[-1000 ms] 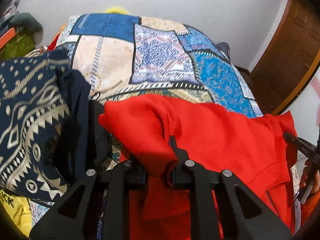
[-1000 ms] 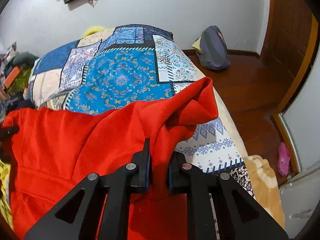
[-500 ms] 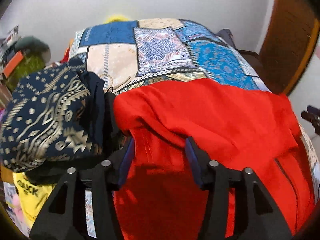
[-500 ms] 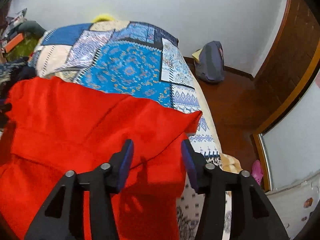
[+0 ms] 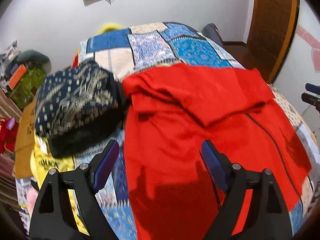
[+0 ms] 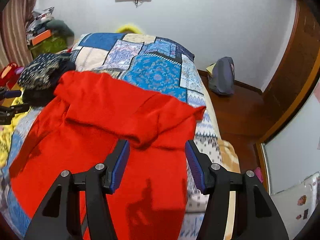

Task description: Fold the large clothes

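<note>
A large red garment (image 5: 200,110) lies spread on the patchwork bed quilt (image 5: 152,46), its far part folded back over the near part. My left gripper (image 5: 159,144) hovers above the garment's left side. Its jaws are opening and the pads touch no cloth. In the right wrist view the same red garment (image 6: 112,110) shows its fold across the middle. My right gripper (image 6: 157,142) hangs over the garment's right edge, jaws opening, gripping nothing. Each gripper shows at the edge of the other's view: right gripper (image 5: 312,96), left gripper (image 6: 12,102).
A stack of folded navy patterned clothes (image 5: 76,98) sits just left of the red garment, with a yellow garment (image 5: 50,164) below it. A grey backpack (image 6: 222,76) stands on the wooden floor right of the bed. A wooden door (image 5: 274,20) is at the right.
Both grippers were shut on the red garment's folded edge. They have let go, opened wide, and drawn back and up. The fold now lies flat on the garment.
</note>
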